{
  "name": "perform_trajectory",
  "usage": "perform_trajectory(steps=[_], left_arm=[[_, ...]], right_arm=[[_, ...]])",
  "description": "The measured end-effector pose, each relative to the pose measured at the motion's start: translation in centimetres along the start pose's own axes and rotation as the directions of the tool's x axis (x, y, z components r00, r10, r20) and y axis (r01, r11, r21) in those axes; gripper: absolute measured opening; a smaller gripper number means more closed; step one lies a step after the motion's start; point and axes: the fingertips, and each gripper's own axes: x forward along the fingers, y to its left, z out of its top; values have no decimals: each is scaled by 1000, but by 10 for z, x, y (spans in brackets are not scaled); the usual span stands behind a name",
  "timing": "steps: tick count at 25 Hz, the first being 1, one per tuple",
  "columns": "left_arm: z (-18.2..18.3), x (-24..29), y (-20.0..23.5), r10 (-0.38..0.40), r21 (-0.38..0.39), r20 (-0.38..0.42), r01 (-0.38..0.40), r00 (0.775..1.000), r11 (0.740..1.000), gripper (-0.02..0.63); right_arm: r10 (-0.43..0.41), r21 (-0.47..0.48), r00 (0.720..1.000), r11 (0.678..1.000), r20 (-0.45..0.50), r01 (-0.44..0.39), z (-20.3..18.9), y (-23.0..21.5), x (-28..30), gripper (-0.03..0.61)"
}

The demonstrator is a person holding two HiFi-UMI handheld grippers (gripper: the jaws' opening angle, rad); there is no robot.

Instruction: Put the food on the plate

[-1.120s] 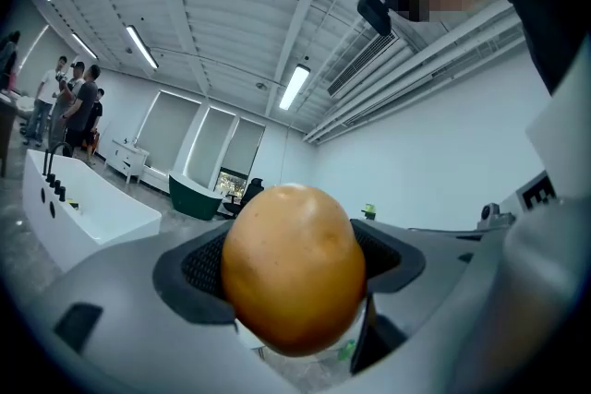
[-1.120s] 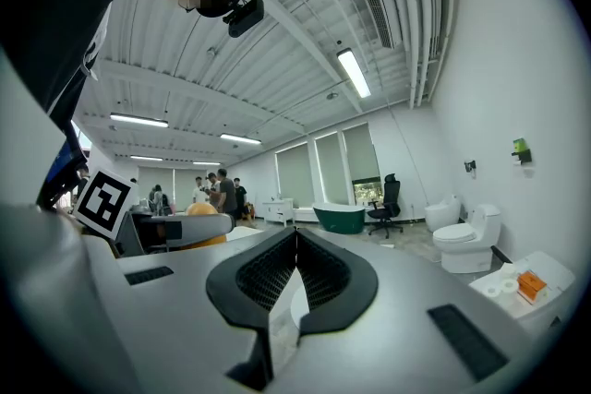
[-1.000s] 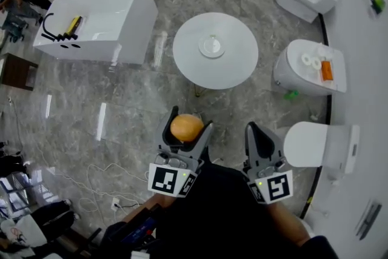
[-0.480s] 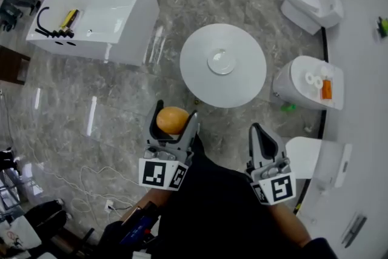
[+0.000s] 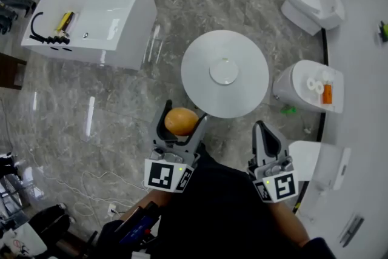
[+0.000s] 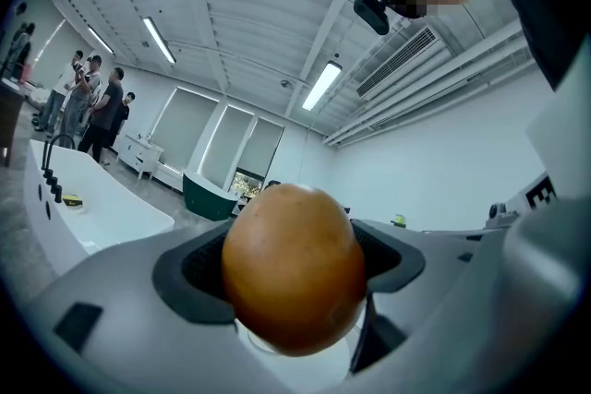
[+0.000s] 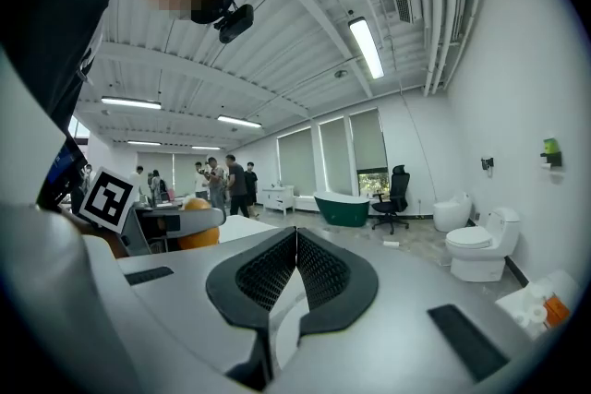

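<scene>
Orange (image 5: 180, 121) is clamped between left gripper (image 5: 183, 114) jaws, well short of plate (image 5: 224, 71); right gripper (image 5: 262, 128) jaws are pressed together, nothing held.

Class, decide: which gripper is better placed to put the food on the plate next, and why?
Left. The left gripper holds the orange food; the right gripper is shut and empty.

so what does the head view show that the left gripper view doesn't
Only the head view: the square-marker cube and a small orange item on a white fixture by the wall. Only the left gripper view: ceiling light strips and a dark green tub. Both: the round orange food clamped in the left claw, and the white bathtub.
</scene>
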Motion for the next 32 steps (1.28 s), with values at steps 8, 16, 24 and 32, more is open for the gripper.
perform_trajectory(steps=[8, 16, 24, 32], left_arm=[[1, 35, 20, -33, -23, -14, 33, 999, 999, 373], [8, 54, 50, -13, -48, -13, 13, 1000, 999, 373], [-4, 42, 56, 23, -36, -51, -25, 998, 999, 373], [-7, 34, 43, 84, 9, -54, -84, 995, 996, 373]], right_arm=[[-15, -8, 1000, 1000, -5, 15, 9, -5, 40, 8], [-57, -18, 998, 998, -20, 57, 11, -18, 62, 8], [-111, 19, 992, 994, -53, 112, -4, -24, 46, 8], [12, 35, 999, 999, -33, -11, -5, -19, 52, 8]])
